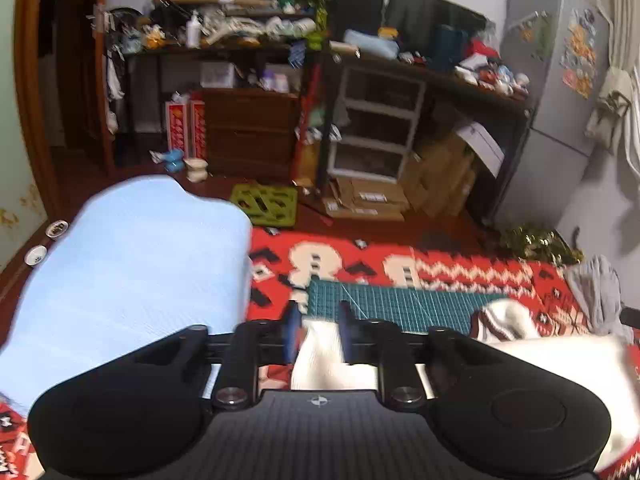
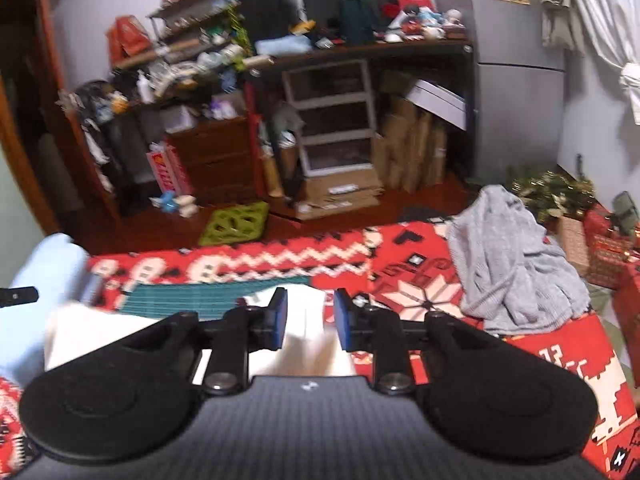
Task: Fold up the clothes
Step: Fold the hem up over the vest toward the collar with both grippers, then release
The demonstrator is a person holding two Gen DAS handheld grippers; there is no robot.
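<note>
White garment (image 1: pixel 332 360) sits between both sets of jaws, over the red patterned blanket (image 1: pixel 460 272) and green cutting mat (image 1: pixel 392 300). Left gripper (image 1: pixel 318 334) and right gripper (image 2: pixel 308 320) both stand a bit apart, pads not pressing the cloth. Grey sweater (image 2: pixel 516 264) lies heaped off right, light blue fabric (image 1: pixel 132 276) left.

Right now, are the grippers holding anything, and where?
A bunched edge of the white cloth sits inside the right gripper with a gap beside it, so it is not held. Left gripper: cannot tell.
</note>
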